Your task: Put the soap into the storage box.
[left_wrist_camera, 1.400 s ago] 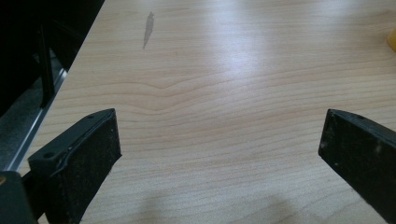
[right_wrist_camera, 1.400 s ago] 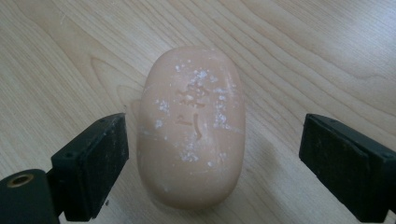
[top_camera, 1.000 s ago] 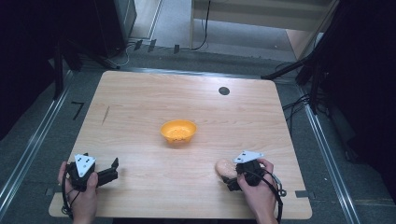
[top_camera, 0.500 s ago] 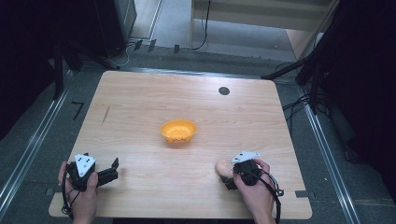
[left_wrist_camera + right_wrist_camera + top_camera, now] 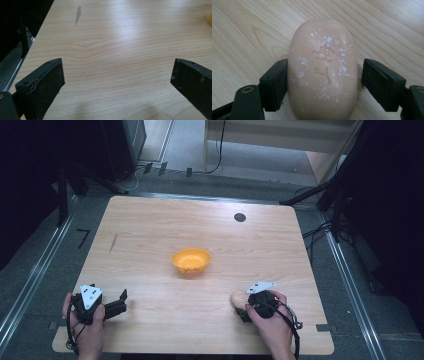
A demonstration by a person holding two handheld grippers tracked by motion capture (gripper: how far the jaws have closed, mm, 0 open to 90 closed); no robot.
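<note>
Peach-coloured, oval bar of soap (image 5: 323,72) lies flat on the light wooden table (image 5: 150,240), near the front edge on the person's right side. Its top face carries a pressed mark and some white crumbs. The right gripper (image 5: 323,82) stands around this soap: in the right gripper view the left black jaw touches the side of the bar, while the right black jaw is just beside the other side, with a thin gap of table visible between them. The jaws have just been closing on the soap, but they do not clamp it from both sides yet. In the high view the right gripper (image 5: 244,307) is held by the right hand (image 5: 270,320), and the soap (image 5: 238,299) shows at its left.

The left gripper (image 5: 121,301) rests at the front left part of the table, in the left hand (image 5: 87,320). Its jaws are spread wide, and in the left gripper view only bare wood lies between them.

An orange round plastic bowl (image 5: 191,260) stands near the middle of the table, well apart from both grippers. A small black round disc (image 5: 240,217) sits farther back, toward the far edge. A short dark mark (image 5: 113,243) is on the wood at the left.
</note>
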